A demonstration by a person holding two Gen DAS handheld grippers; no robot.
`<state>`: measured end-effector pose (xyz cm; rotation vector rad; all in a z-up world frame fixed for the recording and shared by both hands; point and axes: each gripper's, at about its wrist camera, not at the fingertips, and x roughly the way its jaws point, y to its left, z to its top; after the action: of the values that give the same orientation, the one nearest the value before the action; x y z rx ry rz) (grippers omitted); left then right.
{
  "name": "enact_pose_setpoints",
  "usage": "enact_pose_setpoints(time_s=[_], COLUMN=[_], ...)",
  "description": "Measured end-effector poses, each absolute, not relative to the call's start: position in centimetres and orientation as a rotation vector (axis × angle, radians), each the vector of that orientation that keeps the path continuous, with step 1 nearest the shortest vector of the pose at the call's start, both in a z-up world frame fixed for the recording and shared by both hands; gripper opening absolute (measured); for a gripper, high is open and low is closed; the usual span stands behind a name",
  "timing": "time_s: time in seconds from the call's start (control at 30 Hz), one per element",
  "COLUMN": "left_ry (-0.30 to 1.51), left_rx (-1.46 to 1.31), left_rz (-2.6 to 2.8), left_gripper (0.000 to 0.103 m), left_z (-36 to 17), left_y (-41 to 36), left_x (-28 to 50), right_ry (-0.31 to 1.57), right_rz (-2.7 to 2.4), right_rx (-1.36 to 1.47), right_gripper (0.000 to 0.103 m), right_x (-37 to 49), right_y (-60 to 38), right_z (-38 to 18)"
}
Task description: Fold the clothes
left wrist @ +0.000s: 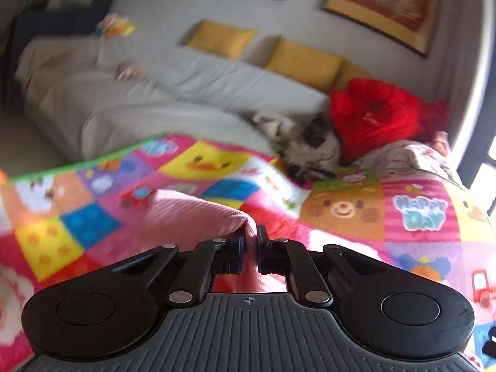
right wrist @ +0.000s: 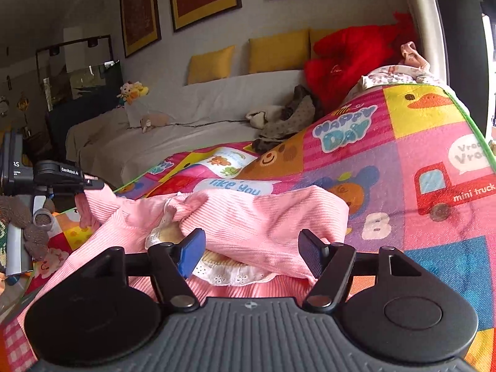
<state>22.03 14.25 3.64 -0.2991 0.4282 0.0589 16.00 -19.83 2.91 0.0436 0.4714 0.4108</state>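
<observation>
A pink ribbed garment [right wrist: 254, 210] with a white lace trim lies crumpled on a bright patchwork play mat [right wrist: 403, 161]. My left gripper [left wrist: 251, 238] is shut on a fold of the pink garment [left wrist: 192, 214], which rises to the pinched jaws. In the right wrist view that left gripper [right wrist: 88, 186] is at the far left and holds up one corner of the cloth. My right gripper [right wrist: 252, 248] is open, its blue-padded fingers spread wide just over the garment's collar area. Cloth lies below and between them, and neither pad presses on it.
Behind the play mat [left wrist: 341, 214] is a low sofa [right wrist: 186, 117] in a pale cover with yellow cushions [right wrist: 279, 49]. A red plush cushion [left wrist: 378, 114], a grey and white heap of clothes [left wrist: 307, 148] and a patterned garment [right wrist: 393, 74] lie at the mat's far end.
</observation>
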Motion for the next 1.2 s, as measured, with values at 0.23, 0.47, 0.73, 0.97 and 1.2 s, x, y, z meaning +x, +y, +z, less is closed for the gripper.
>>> enact_pose_setpoints(time_s=[0.23, 0.47, 0.73, 0.97, 1.2], left_ry=[0.412, 0.529, 0.541, 0.549, 0.353], left_rx=[0.075, 0.143, 0.051, -0.098, -0.208], left_rz=[-0.346, -0.441, -0.344, -0.257, -0.061], left_gripper=[0.018, 0.064, 0.089, 0.007, 0.007], left_z=[2.8, -0.3, 1.3, 2.0, 8.3], left_y=[1.2, -1.4, -1.0, 2.4, 11.7], left_x=[20.4, 18.7, 23.3, 26.8, 24.7], right_ry=[0.431, 0.467, 0.441, 0.413, 0.468], right_rz=[0.353, 0.379, 0.392, 0.353, 0.555], right_rx=[0.066, 0.020, 0.056, -0.062, -0.307], right_gripper=[0.068, 0.069, 0.069, 0.069, 0.069], right_x=[16.0, 17.8, 21.8, 22.5, 23.7], right_y=[-21.4, -20.6, -18.3, -17.4, -9.2], right_z=[4.3, 4.5, 6.0, 6.1, 2.2])
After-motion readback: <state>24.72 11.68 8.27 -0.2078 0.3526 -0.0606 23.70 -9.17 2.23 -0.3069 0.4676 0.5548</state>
